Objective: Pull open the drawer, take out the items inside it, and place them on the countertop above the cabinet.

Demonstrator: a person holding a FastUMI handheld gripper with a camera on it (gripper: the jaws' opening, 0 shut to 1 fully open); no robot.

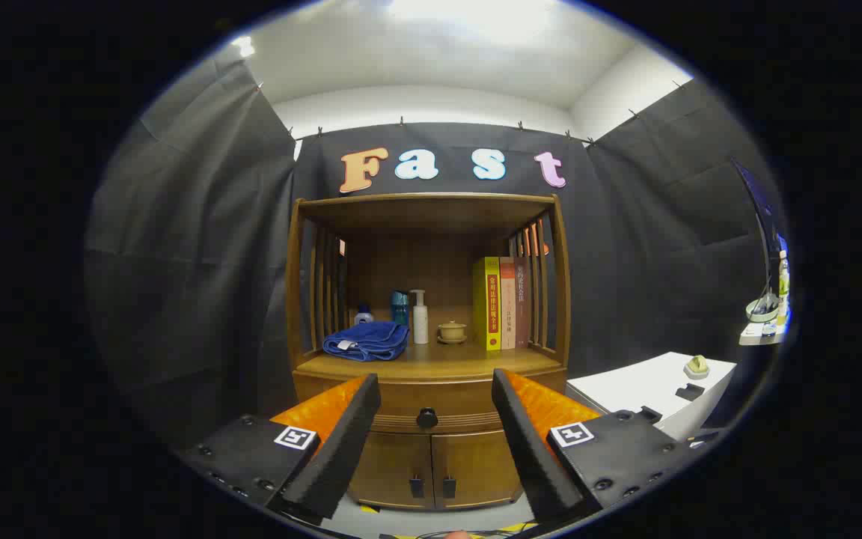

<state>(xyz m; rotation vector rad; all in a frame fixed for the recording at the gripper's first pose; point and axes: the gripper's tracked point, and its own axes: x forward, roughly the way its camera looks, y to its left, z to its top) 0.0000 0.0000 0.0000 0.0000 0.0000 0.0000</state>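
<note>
A wooden cabinet (428, 419) is seen straight ahead of the tongs (435, 397), which are held spread apart with nothing between the fingers but open air. The drawer (401, 410) is found closed, just below the worktop (431, 364), and its dark round knob (426, 418) is framed in the gap between the two fingers, beyond their tips. Below the drawer, two small doors (431, 468) are seen shut. On the worktop, from the left, a folded blue towel (366, 340) is laid near the front, with a small bottle (363, 314) behind it. A teal container (399, 307) and a white pump bottle (420, 317) are stood beside it, then a small lidded cup (452, 332), then a row of upright books (502, 302) against the slatted side. Further right, apart from the cabinet, a white table (640, 385) is seen.
</note>
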